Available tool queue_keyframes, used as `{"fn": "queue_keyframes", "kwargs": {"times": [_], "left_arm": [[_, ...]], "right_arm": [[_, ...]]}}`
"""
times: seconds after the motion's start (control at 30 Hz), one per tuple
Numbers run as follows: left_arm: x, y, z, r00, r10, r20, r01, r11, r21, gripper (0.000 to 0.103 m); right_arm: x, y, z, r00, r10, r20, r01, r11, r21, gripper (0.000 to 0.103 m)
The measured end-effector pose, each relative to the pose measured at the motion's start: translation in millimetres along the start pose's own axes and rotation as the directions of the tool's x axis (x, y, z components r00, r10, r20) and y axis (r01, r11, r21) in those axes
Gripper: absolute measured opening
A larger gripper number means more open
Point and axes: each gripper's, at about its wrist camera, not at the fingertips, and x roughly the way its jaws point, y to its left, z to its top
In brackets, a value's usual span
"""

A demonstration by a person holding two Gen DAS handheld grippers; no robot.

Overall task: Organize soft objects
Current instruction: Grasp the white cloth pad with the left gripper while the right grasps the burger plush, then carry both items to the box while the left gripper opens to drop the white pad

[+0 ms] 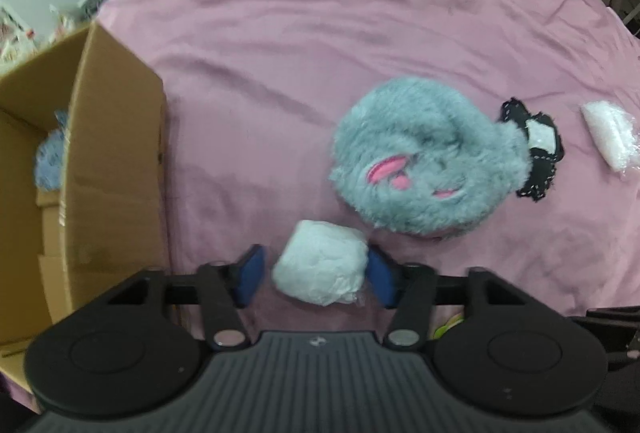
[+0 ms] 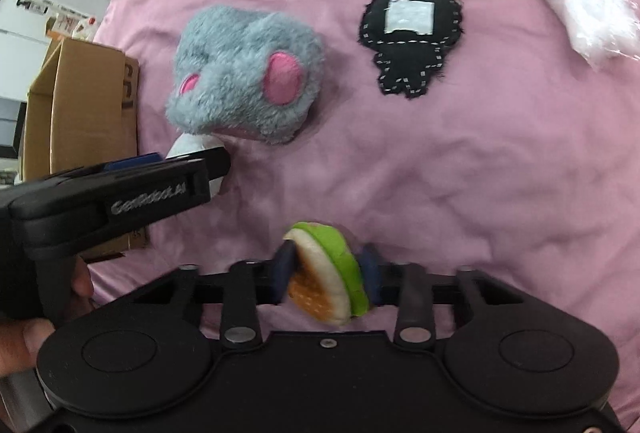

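My left gripper (image 1: 316, 275) is open around a white wrapped soft bundle (image 1: 320, 267) on the pink sheet; its right pad touches the bundle, its left pad stands apart. That gripper also shows in the right wrist view (image 2: 192, 161). My right gripper (image 2: 326, 277) is shut on a plush burger (image 2: 326, 271) with a green layer, held above the sheet. A grey fluffy plush with pink ears (image 1: 420, 157) (image 2: 246, 83) lies just beyond the bundle. A black stitched plush (image 2: 410, 37) (image 1: 536, 149) and a clear bag of white filling (image 2: 586, 11) (image 1: 608, 133) lie farther right.
An open cardboard box (image 1: 116, 161) (image 2: 80, 105) stands at the left edge of the bed, with a light blue fluffy item (image 1: 52, 157) inside. The pink sheet (image 1: 300, 33) covers the whole surface. Shelves and clutter stand beyond the bed.
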Motion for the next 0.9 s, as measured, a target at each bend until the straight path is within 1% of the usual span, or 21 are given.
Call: {"fn": "queue_keyframes", "kwargs": {"times": [0.03,0.13,0.23,0.4,0.5,0.57,0.7,0.83,0.9], "left_arm": [[2.0,2.6,-0.6,1.0,-0.01,-0.01,0.01,1.0,-0.017,0.047],[-1.3,4.2,-3.7,1.0,-0.019,0.006,0.019,1.0,-0.012,0.046],[-7.6,4.5,-7.1,0.999,-0.033,0.013,0.033,0.999,-0.012,0.046],[-25.0,8.9,-11.5,0.998,-0.046,0.042,0.046,0.999,0.002,0.046],[-33.6,9.1,-10.2,0.997,-0.052,0.063,0.051,0.999,0.01,0.046],[-41.5,10.7,-11.3,0.995,-0.058,0.077,0.057,0.998,0.012,0.046],[-53.7,15.6,-11.1,0.993,-0.058,0.105,0.056,0.998,0.021,0.046],[-66.8,23.0,-14.4,0.989,-0.067,0.129,0.065,0.998,0.018,0.046],[-73.4,26.9,-16.5,0.987,-0.073,0.142,0.071,0.997,0.016,0.046]], "right_arm": [[-0.5,-0.2,-0.6,1.0,0.0,0.006,0.0,1.0,-0.001,0.025],[-4.7,-5.9,-1.0,0.999,0.022,0.025,-0.023,0.999,0.032,0.021],[-11.8,-14.0,-2.3,0.998,0.038,0.057,-0.043,0.996,0.084,0.02],[-25.3,-21.7,-7.9,0.991,0.024,0.13,-0.041,0.991,0.127,0.019],[-34.8,-25.1,-12.9,0.983,0.008,0.181,-0.035,0.989,0.145,0.019],[-36.9,-24.7,-14.2,0.978,0.011,0.207,-0.044,0.987,0.151,0.019],[-42.8,-24.4,-16.4,0.969,0.004,0.246,-0.047,0.984,0.17,0.019],[-48.6,-19.0,-19.0,0.957,-0.018,0.29,-0.033,0.985,0.171,0.019],[-53.6,-16.9,-22.4,0.949,-0.043,0.313,-0.012,0.986,0.169,0.019]]}}
